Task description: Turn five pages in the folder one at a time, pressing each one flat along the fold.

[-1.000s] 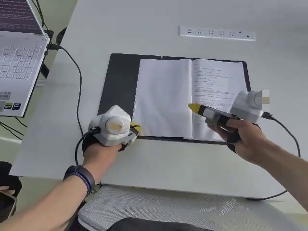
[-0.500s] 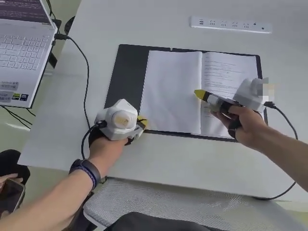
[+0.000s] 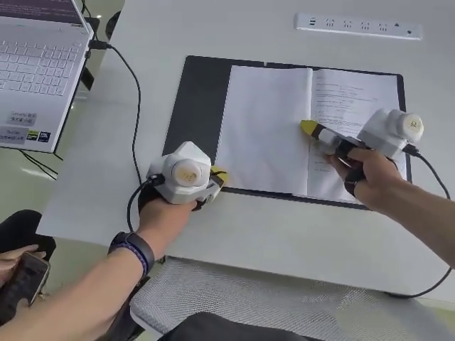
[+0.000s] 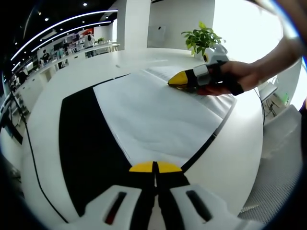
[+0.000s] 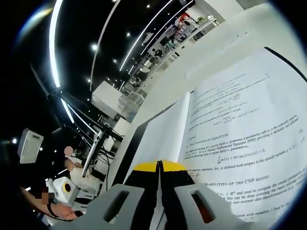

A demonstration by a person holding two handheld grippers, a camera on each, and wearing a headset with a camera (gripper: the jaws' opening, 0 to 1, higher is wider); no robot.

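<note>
The folder lies open on the white table, its black left cover (image 3: 195, 99) (image 4: 81, 143) bare. A blank white page (image 3: 266, 128) (image 4: 153, 115) lies left of the fold, and a printed page (image 3: 355, 106) (image 5: 240, 124) lies right of it. My right gripper (image 3: 308, 128) (image 5: 159, 166) is shut with nothing in it. Its yellow tips rest at the fold about halfway along, and they also show in the left gripper view (image 4: 180, 79). My left gripper (image 3: 219, 175) (image 4: 155, 167) is shut and empty at the folder's near edge, by the blank page's corner.
An open laptop (image 3: 35, 71) stands at the far left, with a black cable (image 3: 135, 92) running past the folder. A white power strip (image 3: 359, 26) lies at the back. The table's near edge and a mesh chair seat (image 3: 249, 298) are just below my hands.
My right gripper has slid a little farther along the fold, away from me. The left gripper has stayed at the folder's near edge. The head camera has shifted.
</note>
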